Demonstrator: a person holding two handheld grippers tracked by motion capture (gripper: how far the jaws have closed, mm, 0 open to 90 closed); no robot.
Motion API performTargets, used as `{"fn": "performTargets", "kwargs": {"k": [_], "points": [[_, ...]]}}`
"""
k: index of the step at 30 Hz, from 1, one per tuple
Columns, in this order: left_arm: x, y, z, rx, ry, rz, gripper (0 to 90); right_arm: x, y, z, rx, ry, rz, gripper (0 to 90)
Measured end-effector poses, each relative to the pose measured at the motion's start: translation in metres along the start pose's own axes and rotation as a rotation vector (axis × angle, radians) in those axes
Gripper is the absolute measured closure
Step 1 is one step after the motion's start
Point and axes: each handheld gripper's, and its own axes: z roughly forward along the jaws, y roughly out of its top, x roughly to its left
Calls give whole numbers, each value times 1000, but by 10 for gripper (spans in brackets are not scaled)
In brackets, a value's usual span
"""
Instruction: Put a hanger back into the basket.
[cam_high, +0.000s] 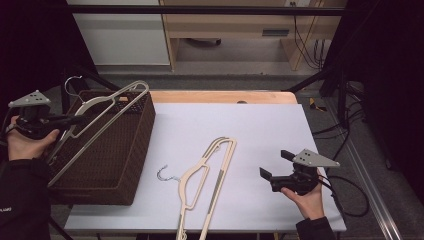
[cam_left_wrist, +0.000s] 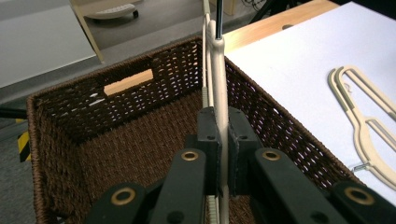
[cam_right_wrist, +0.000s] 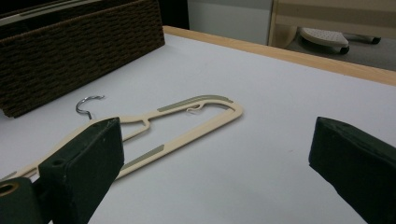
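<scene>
Over the wicker basket at the left of the table, the left gripper had its jaws pinched shut on a cream hanger, the pads pressed flat against both sides of the thin plastic. From that grip the hanger ran up and away, tilted, with its long axis slanting from the basket's near left side toward the far right corner; its metal hook stood past the far rim. In the left gripper view the hanger rose edge-on from between the jaws, with the basket's woven floor directly beneath. The judgement here was that lowering it would need the long side turned to run with the basket's length so that it clears the walls.

Farther right, the right gripper hovered low above the white table top with its jaws spread wide and nothing between them. A second hanger lay flat on the table just to the left of that gripper, its long axis running from the near edge away toward the middle, its hook pointing toward the basket. The right hand was clearly the nearer one to it; the reach would be short and leftward, across the hanger's long side.
</scene>
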Motion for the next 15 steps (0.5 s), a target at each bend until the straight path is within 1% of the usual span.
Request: {"fn": "performTargets", "kwargs": {"k": [2,5,7,8,11,13,15], "points": [[1,0,3,20,16,13,858,0,0,1,5,3,-2,35],[3,-2,8,71,38,37,859,0,-1,2,7,3,-1,35],[6,-6,10,79,37,32,859,-1,-1,2,10,3,1,35],[7,-9,12,83,32,22,859,-1,-1,2,10,3,1,35],[8,-21,20,100,34,-1,859,-1,-2,3,15,6,-2,35],[8,-29,27,95,35,-16,859,0,-2,4,16,7,1,35],[6,-32,32,99,28,-24,858,0,-3,5,17,6,-2,36]]}}
